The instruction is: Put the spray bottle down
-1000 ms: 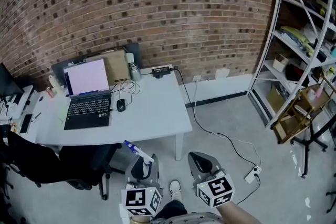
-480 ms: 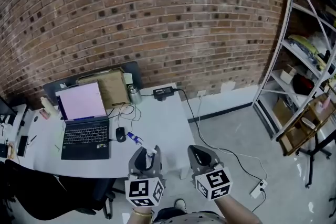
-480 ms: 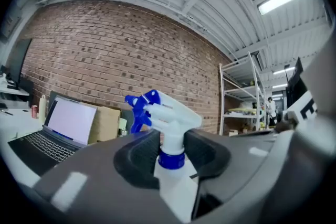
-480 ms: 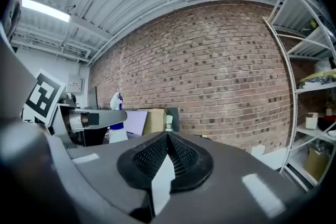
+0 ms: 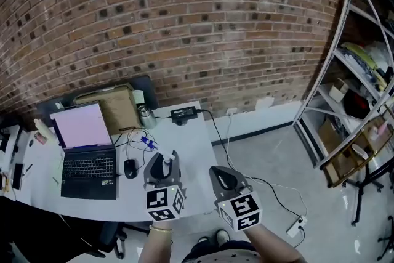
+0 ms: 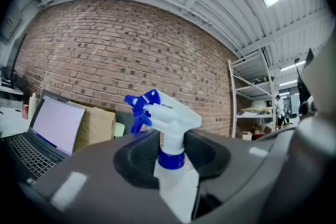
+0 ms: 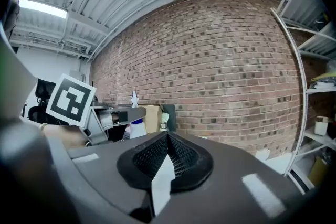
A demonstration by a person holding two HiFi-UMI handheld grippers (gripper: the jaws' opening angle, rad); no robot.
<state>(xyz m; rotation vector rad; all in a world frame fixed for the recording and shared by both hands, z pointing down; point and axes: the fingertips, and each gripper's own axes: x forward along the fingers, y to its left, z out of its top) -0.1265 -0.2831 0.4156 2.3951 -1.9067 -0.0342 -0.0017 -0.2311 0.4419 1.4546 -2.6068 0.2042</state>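
Note:
My left gripper point(image 5: 161, 166) is shut on the neck of a white spray bottle point(image 5: 166, 160) with a blue trigger head. In the head view it hangs over the right part of the white table point(image 5: 194, 141). The left gripper view shows the bottle point(image 6: 170, 115) upright between the dark pads, nozzle pointing left, blue collar just above the jaws point(image 6: 170, 157). My right gripper point(image 5: 225, 178) is beside it on the right, near the table's right end, shut with nothing in it point(image 7: 167, 157). From the right gripper view the left gripper point(image 7: 113, 115) and bottle point(image 7: 137, 126) show at the left.
On the table stand an open laptop point(image 5: 86, 148), a black mouse point(image 5: 129, 168), a cardboard box point(image 5: 117, 109), a metal flask point(image 5: 145, 115), a power adapter point(image 5: 183, 113) and cables. A white metal shelf point(image 5: 363, 77) stands right. A black chair point(image 5: 55, 234) sits lower left.
Both grippers moved forward from above the floor to above the table's right part. The spray bottle stayed in the left gripper. The right gripper stayed shut.

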